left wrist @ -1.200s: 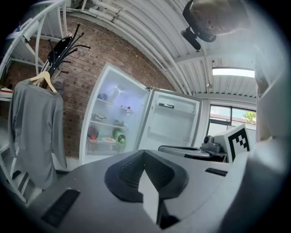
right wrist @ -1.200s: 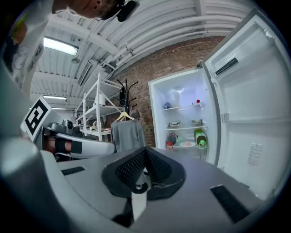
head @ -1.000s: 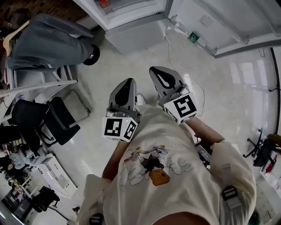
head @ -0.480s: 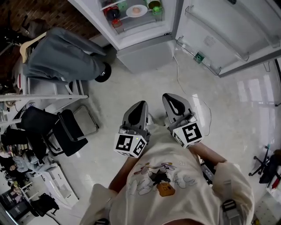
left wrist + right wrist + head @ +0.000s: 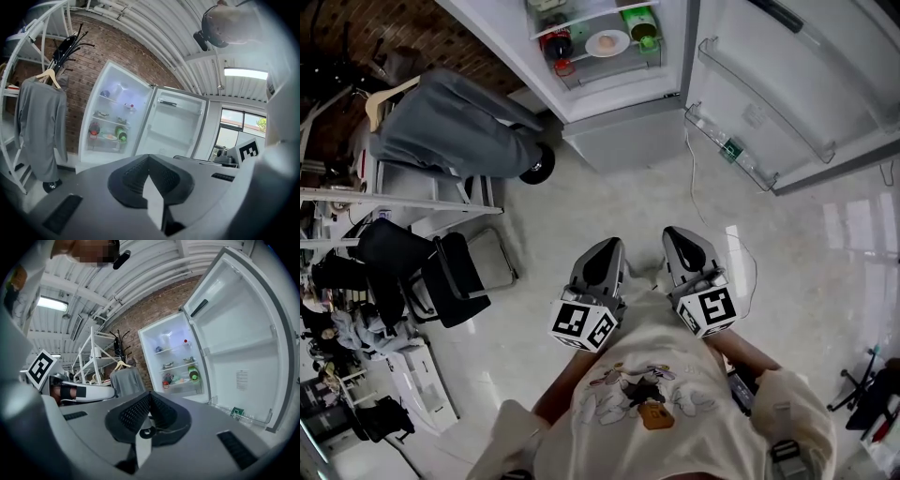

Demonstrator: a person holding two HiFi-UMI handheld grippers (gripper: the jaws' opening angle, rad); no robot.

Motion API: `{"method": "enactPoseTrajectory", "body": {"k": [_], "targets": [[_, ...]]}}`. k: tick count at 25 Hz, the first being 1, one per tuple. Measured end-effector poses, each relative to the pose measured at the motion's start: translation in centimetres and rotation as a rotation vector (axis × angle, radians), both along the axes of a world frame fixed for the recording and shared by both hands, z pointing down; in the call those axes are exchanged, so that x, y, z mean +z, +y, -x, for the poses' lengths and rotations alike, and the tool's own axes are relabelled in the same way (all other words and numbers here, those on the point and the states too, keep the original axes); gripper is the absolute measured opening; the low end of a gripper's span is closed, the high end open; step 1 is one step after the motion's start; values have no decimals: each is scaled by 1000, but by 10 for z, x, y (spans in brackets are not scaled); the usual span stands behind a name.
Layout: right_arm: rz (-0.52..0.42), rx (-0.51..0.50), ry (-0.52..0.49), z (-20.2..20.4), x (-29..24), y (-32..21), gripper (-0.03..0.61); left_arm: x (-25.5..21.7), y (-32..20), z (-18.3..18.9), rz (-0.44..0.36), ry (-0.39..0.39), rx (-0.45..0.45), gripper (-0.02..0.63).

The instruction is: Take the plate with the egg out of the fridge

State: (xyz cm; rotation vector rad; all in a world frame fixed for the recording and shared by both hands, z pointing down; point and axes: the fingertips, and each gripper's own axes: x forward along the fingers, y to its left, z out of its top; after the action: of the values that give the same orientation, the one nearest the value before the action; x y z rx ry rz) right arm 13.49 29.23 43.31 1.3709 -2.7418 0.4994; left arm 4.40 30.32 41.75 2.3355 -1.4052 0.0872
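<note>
A white plate with an egg (image 5: 607, 42) sits on a lower shelf of the open fridge (image 5: 623, 94), far ahead of me. It also shows small in the left gripper view as the plate (image 5: 109, 137) and in the right gripper view as the plate (image 5: 183, 379). My left gripper (image 5: 607, 247) and right gripper (image 5: 678, 235) are held side by side in front of the person's chest, pointing toward the fridge, well short of it. The left gripper (image 5: 149, 157) has its jaws together with nothing between them. So does the right gripper (image 5: 150, 393).
The fridge door (image 5: 787, 84) stands swung open to the right. A green bottle (image 5: 639, 23) and a red jar (image 5: 558, 47) flank the plate. A grey garment (image 5: 450, 127) hangs on a rack at left, with black chairs (image 5: 441, 277) below it. A pale tiled floor lies between.
The head view has lifted, so the fridge shelf with the plate has come into sight. Both grippers sit lower in the picture and stay shut.
</note>
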Motion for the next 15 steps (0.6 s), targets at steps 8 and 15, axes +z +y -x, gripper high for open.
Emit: {"method": "enactPoseTrajectory", "body": {"k": [8, 15], "targets": [[17, -54, -33, -25, 5, -10, 6, 18, -1, -22, 55, 35, -68, 8], [21, -70, -46, -12, 3, -18, 6, 13, -7, -16, 37, 36, -82, 8]]}}
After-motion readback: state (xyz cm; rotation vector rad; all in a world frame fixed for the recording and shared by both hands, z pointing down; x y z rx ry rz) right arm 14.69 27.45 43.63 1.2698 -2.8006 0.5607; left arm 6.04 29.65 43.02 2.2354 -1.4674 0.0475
